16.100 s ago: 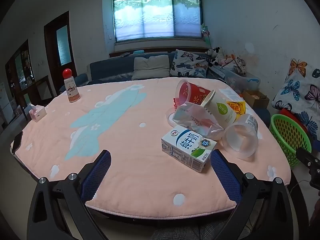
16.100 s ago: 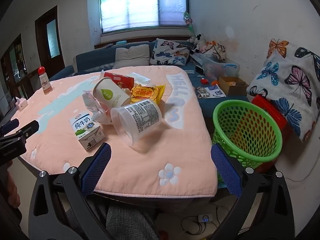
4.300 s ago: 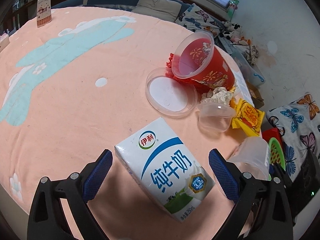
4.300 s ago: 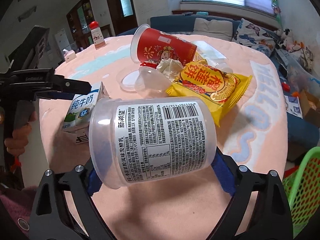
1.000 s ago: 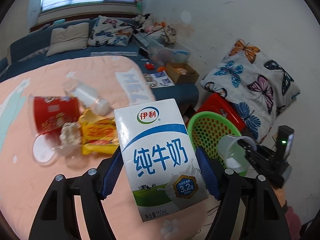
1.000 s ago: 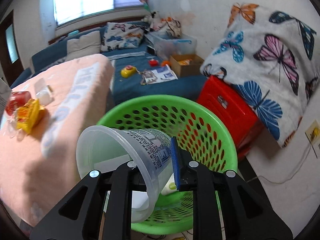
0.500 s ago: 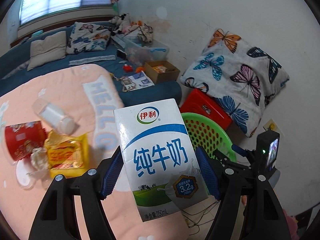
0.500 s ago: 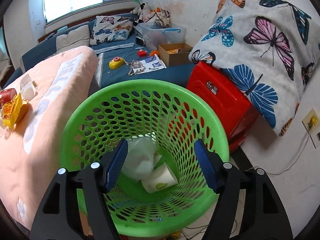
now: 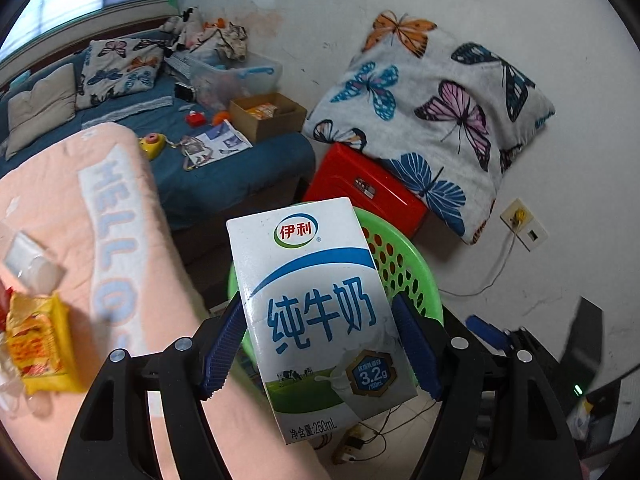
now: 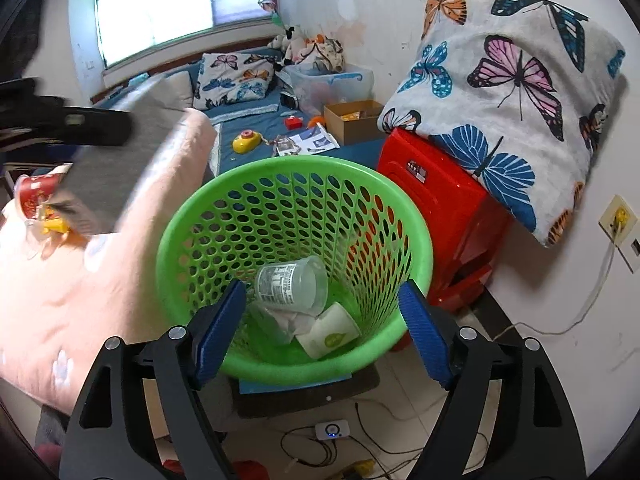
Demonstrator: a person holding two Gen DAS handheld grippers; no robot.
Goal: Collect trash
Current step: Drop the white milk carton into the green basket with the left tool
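Gripping a white-and-blue milk carton (image 9: 316, 312) between its blue pads, the left claw (image 9: 320, 344) held the carton upright, its printed face toward the camera, above and in front of the green mesh basket (image 9: 404, 264). The right claw (image 10: 320, 328) hung over the same basket (image 10: 192, 240), its jaws opening with nothing between them. Inside the basket lay a clear plastic tub (image 10: 292, 284) on its side, a white paper cup with a green leaf mark (image 10: 328, 336) and some crumpled wrapping (image 10: 292, 320). The basket stood on the floor just beside the desk (image 9: 120, 240), which was covered in a pink quilt. Trash remaining on the desk: a yellow snack packet (image 9: 36, 344), a red cup (image 10: 34, 194) on its side, and a clear plastic piece (image 9: 32, 264). Behind the basket stood a red plastic box (image 10: 444, 208) bearing a butterfly-print cushion (image 10: 508, 92). Cables and a small white device (image 10: 332, 430) lay on the floor below.
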